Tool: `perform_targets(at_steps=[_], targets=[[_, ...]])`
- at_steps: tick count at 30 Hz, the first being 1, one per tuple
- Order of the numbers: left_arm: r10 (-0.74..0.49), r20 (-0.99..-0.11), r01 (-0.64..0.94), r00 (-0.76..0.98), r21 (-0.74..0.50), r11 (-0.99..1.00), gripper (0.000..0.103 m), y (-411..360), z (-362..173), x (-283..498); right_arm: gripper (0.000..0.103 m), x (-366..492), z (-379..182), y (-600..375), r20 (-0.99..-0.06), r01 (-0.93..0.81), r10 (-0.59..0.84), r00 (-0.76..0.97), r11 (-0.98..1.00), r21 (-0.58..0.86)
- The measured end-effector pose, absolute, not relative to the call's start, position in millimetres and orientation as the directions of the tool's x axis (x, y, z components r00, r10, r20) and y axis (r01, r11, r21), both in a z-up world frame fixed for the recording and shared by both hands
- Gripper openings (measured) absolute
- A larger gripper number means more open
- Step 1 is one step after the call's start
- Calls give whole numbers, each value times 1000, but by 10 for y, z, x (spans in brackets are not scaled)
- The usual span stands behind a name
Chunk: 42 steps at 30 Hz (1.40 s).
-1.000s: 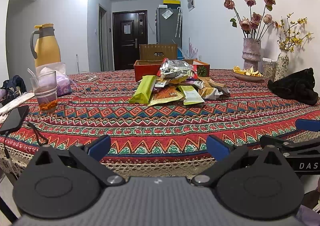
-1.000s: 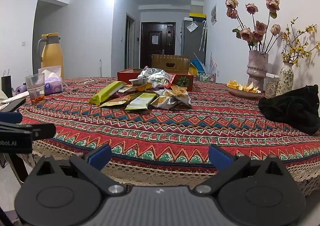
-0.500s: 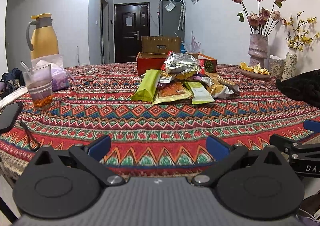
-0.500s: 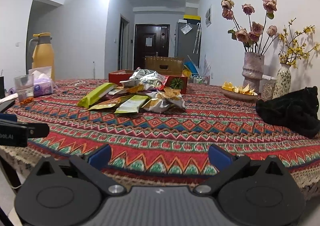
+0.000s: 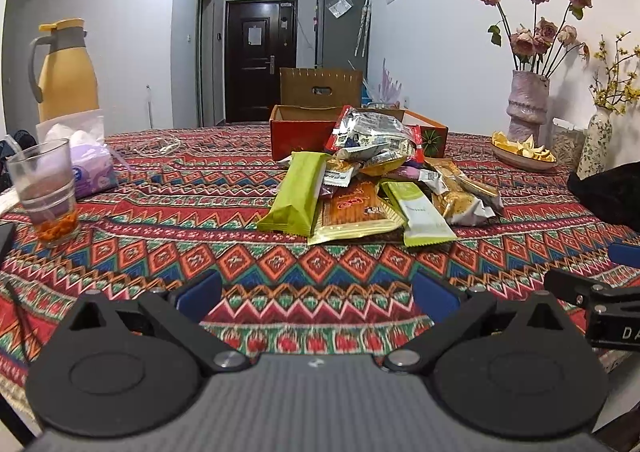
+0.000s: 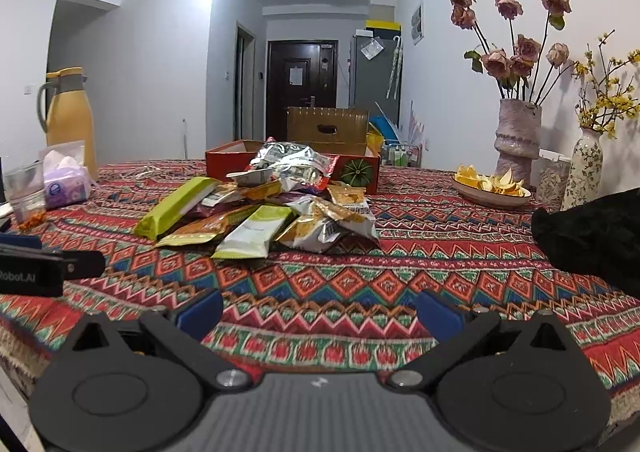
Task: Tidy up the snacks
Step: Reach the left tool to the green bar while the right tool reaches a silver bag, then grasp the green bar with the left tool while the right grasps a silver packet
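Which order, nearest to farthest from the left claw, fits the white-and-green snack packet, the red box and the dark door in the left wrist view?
1. White-and-green snack packet: front of the pile, ahead and slightly right of the open left claw.
2. Red box: behind the pile, on the table's far part.
3. Dark door: at the end of the hallway, beyond the table.

Each of the two tongs is matte black: a ribbed grey-black central deck flanked by two round housings with shallow circular recesses, from which angled link arms run forward to blue finger pads. Silver pivot screws sit where the links meet the deck of the left tongs (image 5: pixel 316 294), and likewise on the right tongs (image 6: pixel 319 310). White lettering marks each tool's side (only fragments readable).
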<state>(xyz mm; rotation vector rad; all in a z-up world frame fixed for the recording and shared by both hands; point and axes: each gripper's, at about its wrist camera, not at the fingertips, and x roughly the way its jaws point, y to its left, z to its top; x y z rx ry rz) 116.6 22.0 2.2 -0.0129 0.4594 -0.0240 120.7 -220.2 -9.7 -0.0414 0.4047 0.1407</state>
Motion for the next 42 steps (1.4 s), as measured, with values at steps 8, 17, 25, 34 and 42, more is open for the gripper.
perform_targets(at_steps=[8,17,25,34,42], targets=[[-38,-470,34,882,-18,999,103,261,66,1571,103,1617,-53,-2226,-434,-121,115,894,993,14],[-34,-487,38,873,-1,999,100,346,172,2172,102,2173,53,-2352,-484,-116,172,858,983,142],[-36,-507,50,861,14,999,85,404,183,2779,90,2812,51,-2446,-521,-79,216,826,959,273],[-130,-583,78,802,-113,991,67,570,-15,3244,89,3381,-122,-2476,-576,-34,188,795,963,267],[-175,-600,98,780,-159,982,36,583,-32,3277,58,3509,-208,-2571,-591,-34,211,778,955,296]])
